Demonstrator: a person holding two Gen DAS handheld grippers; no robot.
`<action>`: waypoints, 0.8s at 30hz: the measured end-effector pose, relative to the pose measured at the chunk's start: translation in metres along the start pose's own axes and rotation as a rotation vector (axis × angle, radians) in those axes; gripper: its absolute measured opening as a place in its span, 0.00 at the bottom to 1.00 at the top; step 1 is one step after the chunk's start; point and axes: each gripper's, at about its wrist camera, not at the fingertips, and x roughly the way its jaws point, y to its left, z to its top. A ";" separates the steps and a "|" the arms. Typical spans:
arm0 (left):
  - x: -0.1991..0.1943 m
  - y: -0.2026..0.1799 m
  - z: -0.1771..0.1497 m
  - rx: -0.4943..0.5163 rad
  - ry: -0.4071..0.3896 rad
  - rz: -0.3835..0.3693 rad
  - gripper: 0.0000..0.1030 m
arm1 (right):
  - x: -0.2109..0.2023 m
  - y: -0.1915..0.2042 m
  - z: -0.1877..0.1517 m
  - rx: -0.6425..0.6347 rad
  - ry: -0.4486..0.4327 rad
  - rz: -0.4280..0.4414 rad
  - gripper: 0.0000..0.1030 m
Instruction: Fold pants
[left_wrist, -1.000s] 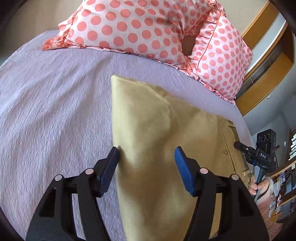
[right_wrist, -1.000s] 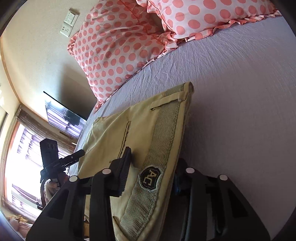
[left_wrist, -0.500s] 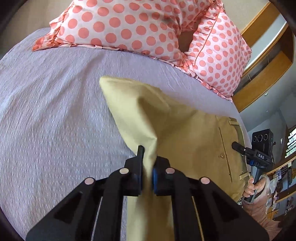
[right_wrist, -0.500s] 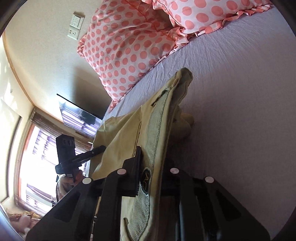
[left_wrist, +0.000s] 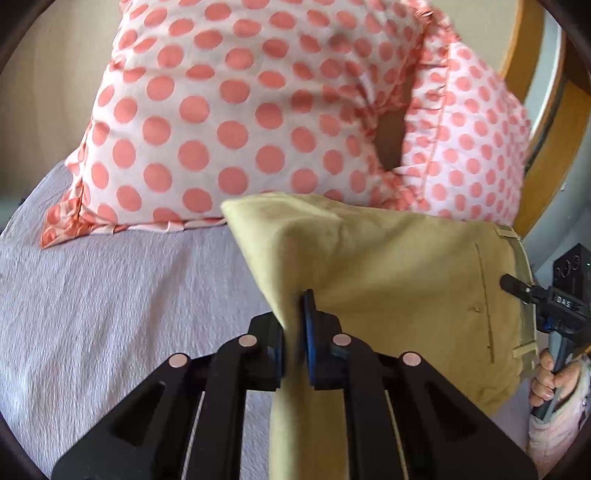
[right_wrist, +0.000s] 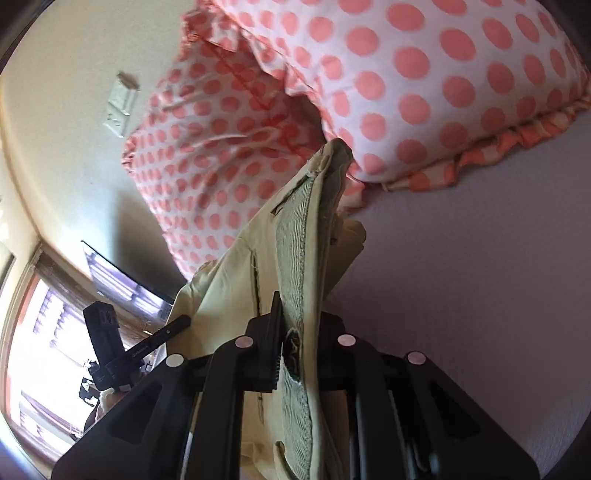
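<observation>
The khaki pants (left_wrist: 388, 280) hang lifted above the lilac bedsheet (left_wrist: 110, 314), stretched between both grippers. My left gripper (left_wrist: 293, 332) is shut on the folded leg edge of the pants. My right gripper (right_wrist: 295, 347) is shut on the waistband (right_wrist: 295, 258), at the striped inner lining with a dark label. The right gripper also shows in the left wrist view (left_wrist: 554, 302) at the pants' far right edge. The left gripper shows in the right wrist view (right_wrist: 122, 354) at the left.
Two pink polka-dot pillows (left_wrist: 240, 110) (left_wrist: 469, 147) lie at the head of the bed, close behind the raised pants. A wooden frame (left_wrist: 554, 147) stands to the right. A wall switch (right_wrist: 122, 107) and a bright window (right_wrist: 33, 350) show in the right wrist view.
Both grippers closed on the pants, the left on the leg edge and the right on the waistband, then lifted the cloth off the sheet toward the pillows.
</observation>
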 end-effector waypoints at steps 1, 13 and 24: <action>0.010 0.006 -0.002 -0.020 0.034 0.031 0.18 | 0.008 -0.007 -0.003 0.011 0.035 -0.078 0.20; -0.054 -0.033 -0.050 0.018 -0.021 -0.248 0.74 | -0.031 0.030 -0.049 -0.042 0.023 0.036 0.79; -0.061 -0.053 -0.111 0.113 -0.005 0.097 0.89 | -0.056 0.074 -0.116 -0.243 -0.042 -0.354 0.99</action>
